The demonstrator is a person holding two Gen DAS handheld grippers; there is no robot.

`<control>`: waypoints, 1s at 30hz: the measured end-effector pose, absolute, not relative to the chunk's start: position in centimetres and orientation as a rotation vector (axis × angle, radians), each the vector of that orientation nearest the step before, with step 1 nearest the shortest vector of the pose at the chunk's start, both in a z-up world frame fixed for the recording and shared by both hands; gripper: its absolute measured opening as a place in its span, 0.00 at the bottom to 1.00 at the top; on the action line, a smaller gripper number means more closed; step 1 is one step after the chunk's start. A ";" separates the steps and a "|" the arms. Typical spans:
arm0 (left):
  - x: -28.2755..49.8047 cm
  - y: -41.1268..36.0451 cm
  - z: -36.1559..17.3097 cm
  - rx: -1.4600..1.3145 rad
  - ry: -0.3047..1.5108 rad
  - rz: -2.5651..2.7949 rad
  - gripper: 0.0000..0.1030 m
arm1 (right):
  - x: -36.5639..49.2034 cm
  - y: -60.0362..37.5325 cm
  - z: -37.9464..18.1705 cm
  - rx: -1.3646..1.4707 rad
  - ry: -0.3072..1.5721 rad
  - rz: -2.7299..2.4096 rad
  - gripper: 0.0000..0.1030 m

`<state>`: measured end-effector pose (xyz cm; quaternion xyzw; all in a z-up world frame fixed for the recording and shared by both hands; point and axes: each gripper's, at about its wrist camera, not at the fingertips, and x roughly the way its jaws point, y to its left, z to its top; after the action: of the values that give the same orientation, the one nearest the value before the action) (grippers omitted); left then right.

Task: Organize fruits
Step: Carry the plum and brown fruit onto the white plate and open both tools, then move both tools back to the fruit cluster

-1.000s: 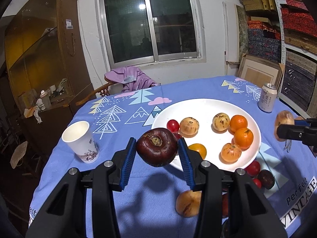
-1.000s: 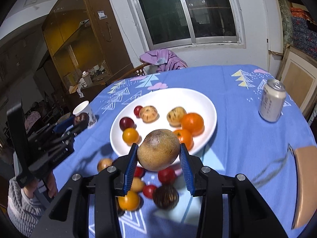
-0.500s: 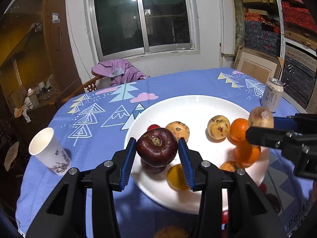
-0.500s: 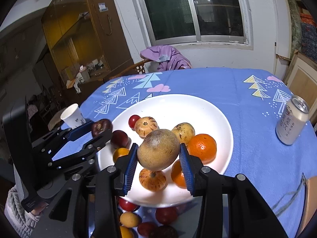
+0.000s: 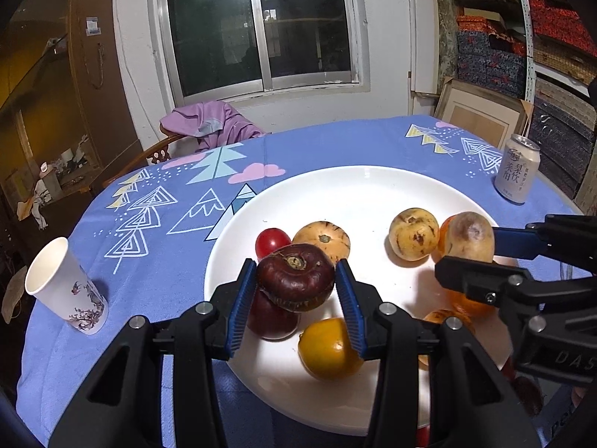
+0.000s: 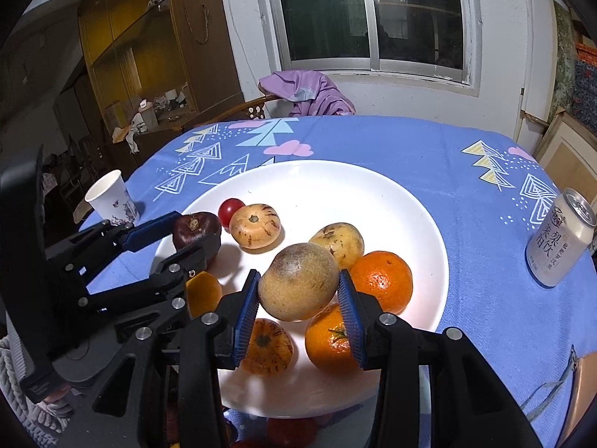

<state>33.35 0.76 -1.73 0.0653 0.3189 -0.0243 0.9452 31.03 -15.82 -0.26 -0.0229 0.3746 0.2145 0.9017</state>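
In the left wrist view, the left gripper clamps a dark maroon round fruit by its sides, above the near-left part of the wide white plate. It looks firm but bruisable, so gentle side pressure suits. A red plum and yellow fruit crowd the plate beneath.

In the right wrist view, the right gripper grips a tan speckled round fruit over the plate's near-right part, just beside two oranges. A silver drink can stands well right of the plate.

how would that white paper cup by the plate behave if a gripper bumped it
The cup looks like thin paper and shows nothing inside, so it is probably light and would tip or slide easily. It is tall and narrows toward its base. Squeezed, it would likely crumple.
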 end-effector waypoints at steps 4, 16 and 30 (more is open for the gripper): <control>33.5 0.9 -1.9 0.125 0.660 -0.052 0.52 | 31.2 -15.7 -0.7 -0.050 0.793 0.446 0.42; 32.5 1.2 -0.8 0.125 0.614 -0.027 0.64 | 30.6 -16.4 0.6 -0.032 0.753 0.441 0.53; 28.6 0.7 1.8 0.174 0.543 0.004 0.66 | 26.5 -17.9 3.1 0.016 0.700 0.462 0.55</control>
<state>28.58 0.72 1.76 0.0857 0.2677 0.0019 0.9597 26.52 -17.88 3.09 0.0079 0.3396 0.2243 0.9134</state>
